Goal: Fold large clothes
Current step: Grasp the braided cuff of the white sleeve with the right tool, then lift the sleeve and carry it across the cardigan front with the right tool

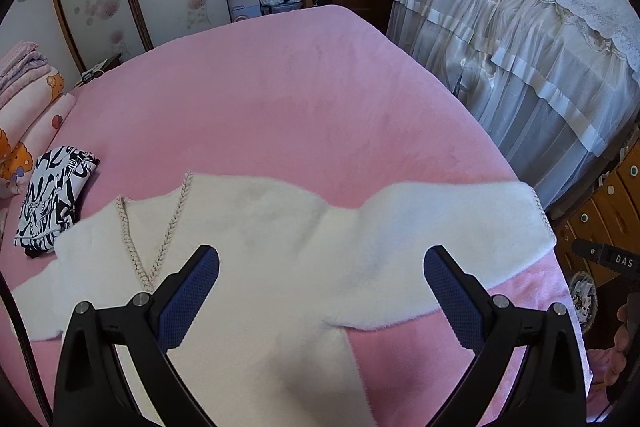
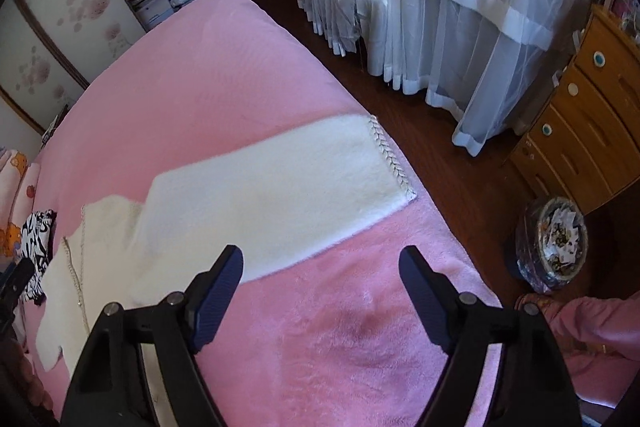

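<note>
Sweater (image 1: 280,235), white & fluffy, lies flat on the pink bed (image 1: 280,99), spread front-up w/ one sleeve (image 2: 280,171) stretched out toward the bed's edge by the floor. Braided trim runs down the V-neck (image 1: 160,247) and along the cuff (image 2: 390,155). A folded black-and-white garment (image 1: 56,199) sits just beside the shoulder, apart from it.

My left tongs (image 1: 320,287) hang over the chest, jaws wide, nothing btwn them. My right tongs (image 2: 322,283) hang over bare blanket just below the sleeve, jaws also wide & empty.

Handling, my guess: soft, limp, thick pile, light for its size. It won't hold shape, so any lifted part will droop & drag the rest. The fuzzy blanket prob grips the knit, so sliding will bunch it; better to lift & lay over. Pile is compressible, so pads need a deep pinch to catch fabric, not fluff.

Where to grab: the cuff w/ the right tongs, since the braided edge looks firmer, then carry the sleeve across the chest. Left tongs take the shoulder seam or hem corner. Avoid the neck braid; it could snag or stretch.
</note>
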`<state>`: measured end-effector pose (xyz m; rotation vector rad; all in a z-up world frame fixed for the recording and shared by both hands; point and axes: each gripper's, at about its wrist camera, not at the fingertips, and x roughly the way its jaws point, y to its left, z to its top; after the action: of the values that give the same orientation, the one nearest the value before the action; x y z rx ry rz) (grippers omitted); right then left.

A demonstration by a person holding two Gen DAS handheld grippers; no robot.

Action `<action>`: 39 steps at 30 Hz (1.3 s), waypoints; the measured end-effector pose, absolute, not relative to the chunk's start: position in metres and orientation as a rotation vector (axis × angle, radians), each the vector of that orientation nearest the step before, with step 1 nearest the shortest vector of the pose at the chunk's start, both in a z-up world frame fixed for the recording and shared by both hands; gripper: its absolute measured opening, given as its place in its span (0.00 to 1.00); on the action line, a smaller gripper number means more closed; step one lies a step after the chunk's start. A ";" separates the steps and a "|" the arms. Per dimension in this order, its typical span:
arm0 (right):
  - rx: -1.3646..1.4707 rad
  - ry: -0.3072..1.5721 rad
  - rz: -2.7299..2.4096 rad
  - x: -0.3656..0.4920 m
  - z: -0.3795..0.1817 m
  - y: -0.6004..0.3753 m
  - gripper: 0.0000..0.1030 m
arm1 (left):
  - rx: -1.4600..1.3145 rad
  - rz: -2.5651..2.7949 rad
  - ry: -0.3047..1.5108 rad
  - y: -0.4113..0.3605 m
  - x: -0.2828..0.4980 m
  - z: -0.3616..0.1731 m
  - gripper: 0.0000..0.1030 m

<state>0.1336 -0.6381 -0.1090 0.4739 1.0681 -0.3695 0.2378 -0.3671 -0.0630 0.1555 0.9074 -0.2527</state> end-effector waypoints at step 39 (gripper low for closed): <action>0.501 0.826 -0.182 0.192 -0.096 -0.596 0.08 | -0.014 -0.017 1.011 -0.209 0.237 -0.128 0.99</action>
<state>0.1916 -0.5963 -0.0962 0.5011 0.8258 -0.1819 0.2366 -0.2095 -0.1278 -0.0144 1.0114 -0.0169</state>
